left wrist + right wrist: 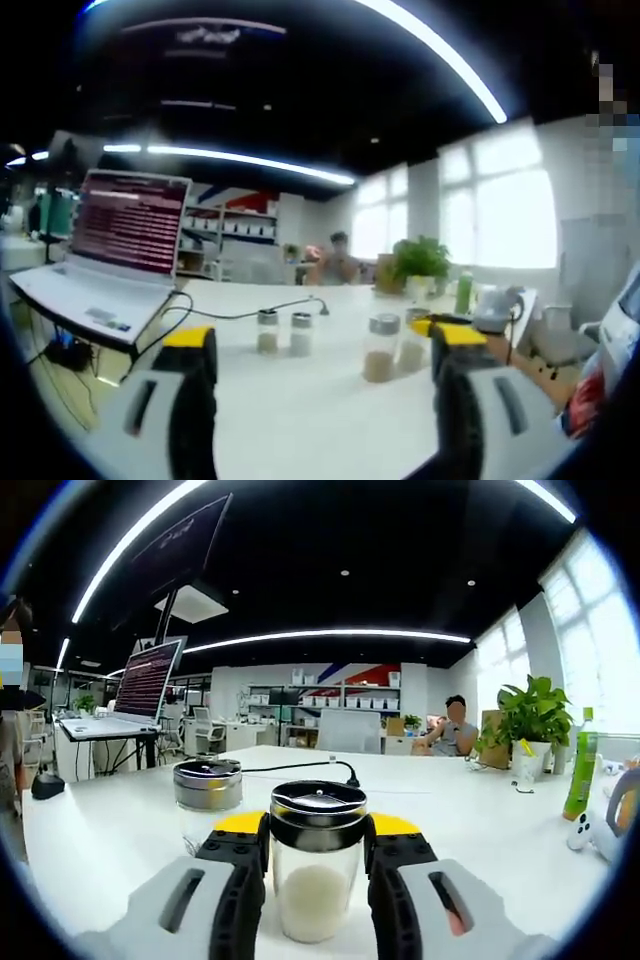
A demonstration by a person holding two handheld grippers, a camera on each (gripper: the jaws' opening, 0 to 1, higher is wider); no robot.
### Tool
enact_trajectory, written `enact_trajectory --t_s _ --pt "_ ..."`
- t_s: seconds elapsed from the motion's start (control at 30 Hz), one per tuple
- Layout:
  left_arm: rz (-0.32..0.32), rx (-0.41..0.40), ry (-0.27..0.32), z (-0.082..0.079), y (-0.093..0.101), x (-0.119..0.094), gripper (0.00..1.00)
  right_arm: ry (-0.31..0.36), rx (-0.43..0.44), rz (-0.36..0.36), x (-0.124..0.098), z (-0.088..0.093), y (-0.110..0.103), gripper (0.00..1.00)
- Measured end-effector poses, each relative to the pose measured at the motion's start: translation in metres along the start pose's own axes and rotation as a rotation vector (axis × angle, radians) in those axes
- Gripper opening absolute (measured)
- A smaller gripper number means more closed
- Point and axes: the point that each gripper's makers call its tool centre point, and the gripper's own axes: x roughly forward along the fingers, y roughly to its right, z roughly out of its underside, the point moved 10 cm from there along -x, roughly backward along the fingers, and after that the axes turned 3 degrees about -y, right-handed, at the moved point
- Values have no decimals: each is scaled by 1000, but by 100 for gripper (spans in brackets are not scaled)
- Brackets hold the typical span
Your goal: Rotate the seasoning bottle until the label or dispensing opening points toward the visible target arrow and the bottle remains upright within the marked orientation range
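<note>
The right gripper (316,865) fingers are closing around the upright seasoning bottle (318,858) on the worktop (120,830); the left gripper (325,365) is hovering wide, far back.

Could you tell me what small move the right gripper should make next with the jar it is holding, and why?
Probably a slow twist about the jar's upright axis. The right gripper is shut on it, it stands upright on the white table, and no arrow is visible, so turn little.
</note>
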Motion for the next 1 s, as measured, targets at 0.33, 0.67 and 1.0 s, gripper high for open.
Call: enact_trajectory --t_s 0.33,0.67,1.0 --pt "-3 -3 5 -1 -1 -1 94 59 -2 -35 -8 -13 6 62" --pt "2 -2 -20 4 -2 6 94 24 14 -153 -16 -16 15 59" --pt "2 -3 -11 2 0 2 94 38 85 -406 -17 -28 47 61"
